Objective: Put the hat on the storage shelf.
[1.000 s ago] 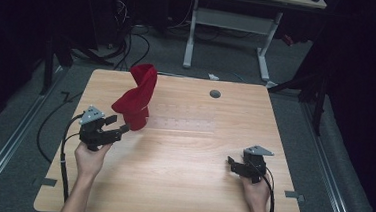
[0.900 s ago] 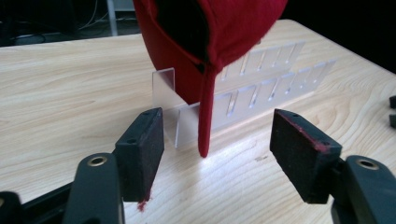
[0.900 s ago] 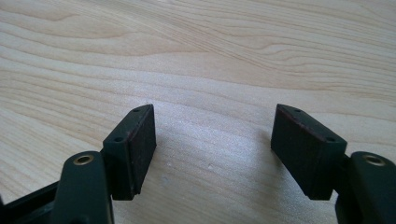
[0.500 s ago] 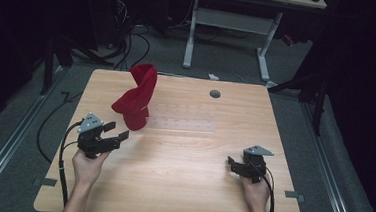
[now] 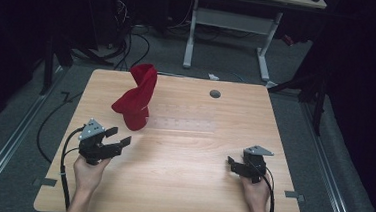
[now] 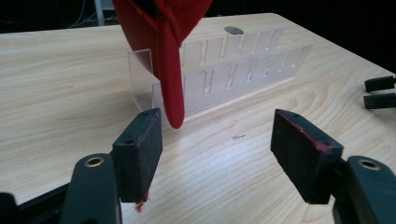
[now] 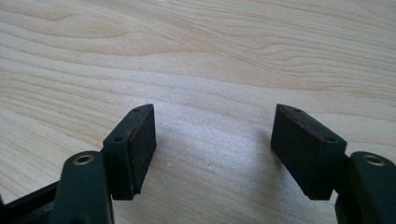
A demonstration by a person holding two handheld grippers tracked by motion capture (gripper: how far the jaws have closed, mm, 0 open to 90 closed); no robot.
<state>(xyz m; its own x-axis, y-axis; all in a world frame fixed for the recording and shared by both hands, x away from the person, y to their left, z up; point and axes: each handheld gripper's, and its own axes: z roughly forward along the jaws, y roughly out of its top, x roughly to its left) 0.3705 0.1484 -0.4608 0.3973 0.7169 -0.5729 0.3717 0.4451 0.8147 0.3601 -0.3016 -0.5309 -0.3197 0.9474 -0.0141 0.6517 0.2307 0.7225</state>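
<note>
Left gripper (image 6: 217,149) gapes wide, empty, and its view reveals the clear slotted rack (image 6: 224,74) under the red cloth (image 5: 136,100); right gripper (image 7: 212,149) spread too, over bare table (image 7: 196,60)

Two bare forearms reach in from the near edge. The left hand (image 5: 88,171) grips the left gripper (image 5: 117,137) low over the near-left area, its jaws spread wide apart and aimed forward and to the right, holding nothing. A black cable loops from it back toward the forearm. The right hand (image 5: 256,192) holds the right gripper (image 5: 231,162) at the near right, its jaws pointing left toward the other gripper. In the right gripper view its jaws stand wide apart, empty.
</note>
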